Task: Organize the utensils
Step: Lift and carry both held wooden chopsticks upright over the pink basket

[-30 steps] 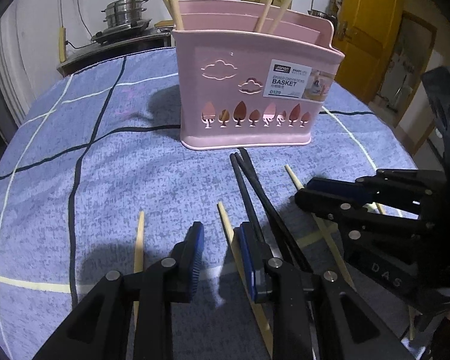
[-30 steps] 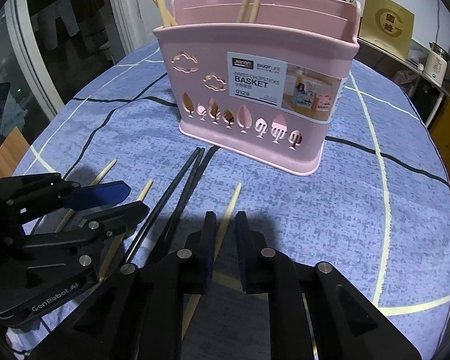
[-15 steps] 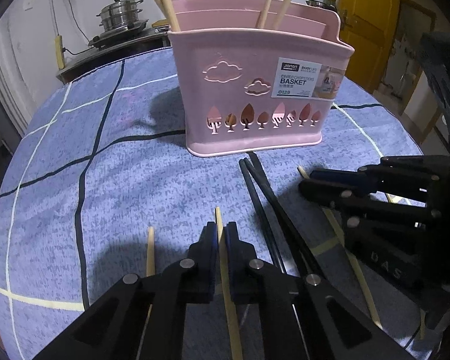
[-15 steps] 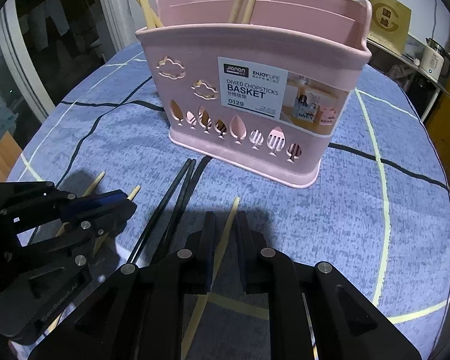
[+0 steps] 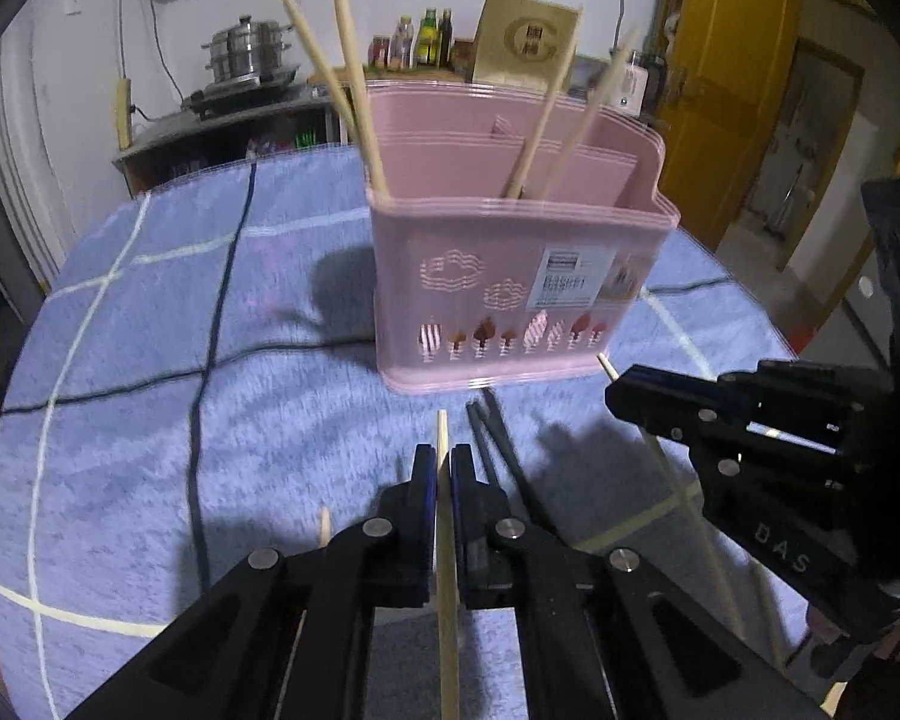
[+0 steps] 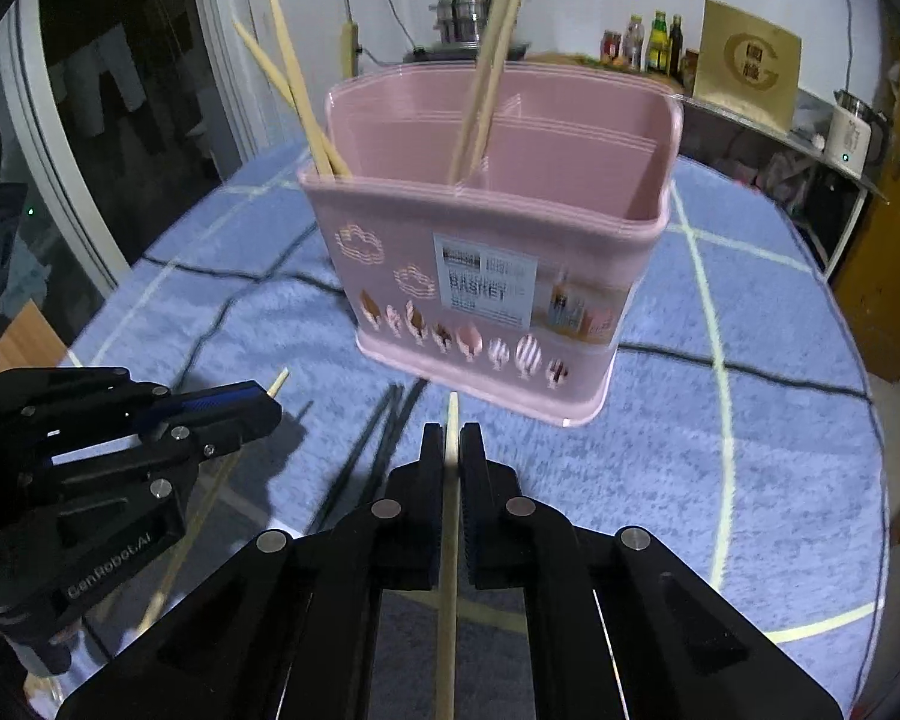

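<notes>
Pink divided basket (image 6: pixel 492 240) on blue checked tabletop (image 6: pixel 750 432), label reading "BASKET", bamboo chopsticks standing inside, left tool (image 5: pixel 443 468) marked "GenRobot.AI" pinching one bamboo chopstick (image 5: pixel 447 570), right tool (image 6: pixel 450 450) marked "DAS" pinching another bamboo stick (image 6: pixel 447 570), black chopsticks (image 5: pixel 498 456) lying between them.

The pink basket (image 6: pixel 492 252) has a label (image 6: pixel 486 288) reading "BASKET". The left gripper (image 6: pixel 258 414) reads "GenRobot.AI"; the right gripper (image 5: pixel 624 396) reads "DAS".

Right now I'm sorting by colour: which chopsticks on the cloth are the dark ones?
The black pair lying together between the two held wooden chopsticks, tips toward the pink basket; the others are pale wood.
</notes>
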